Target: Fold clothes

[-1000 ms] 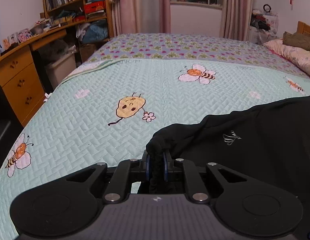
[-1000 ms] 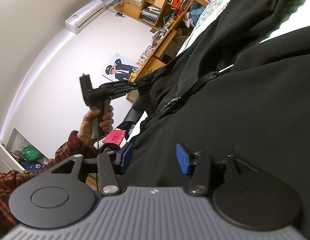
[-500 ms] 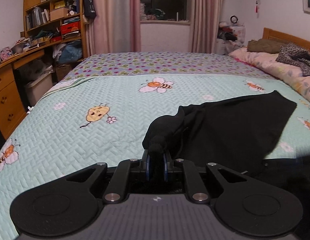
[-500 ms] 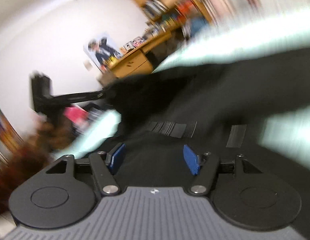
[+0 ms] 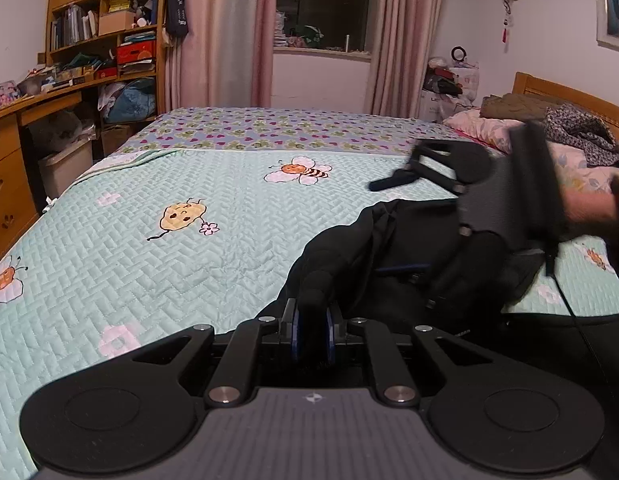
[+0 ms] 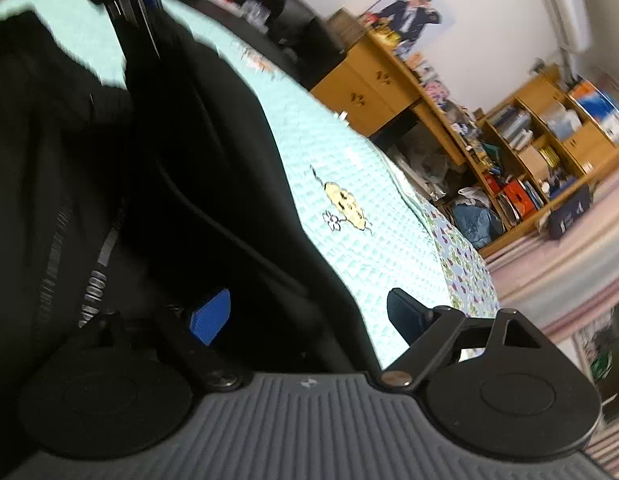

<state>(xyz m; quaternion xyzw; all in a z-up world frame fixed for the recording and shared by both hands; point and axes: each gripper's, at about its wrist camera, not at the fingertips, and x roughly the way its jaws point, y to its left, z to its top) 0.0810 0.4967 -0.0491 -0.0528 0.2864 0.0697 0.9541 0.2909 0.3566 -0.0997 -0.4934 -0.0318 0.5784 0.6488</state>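
black garment (image 5: 389, 264) edge pinched, quilt (image 5: 149, 248) beside

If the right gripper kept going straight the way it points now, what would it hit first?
Probably the black garment: the right gripper is open, with the cloth's edge running between its fingers. The quilt lies just past that edge. The frame is blurred, so depth is uncertain.
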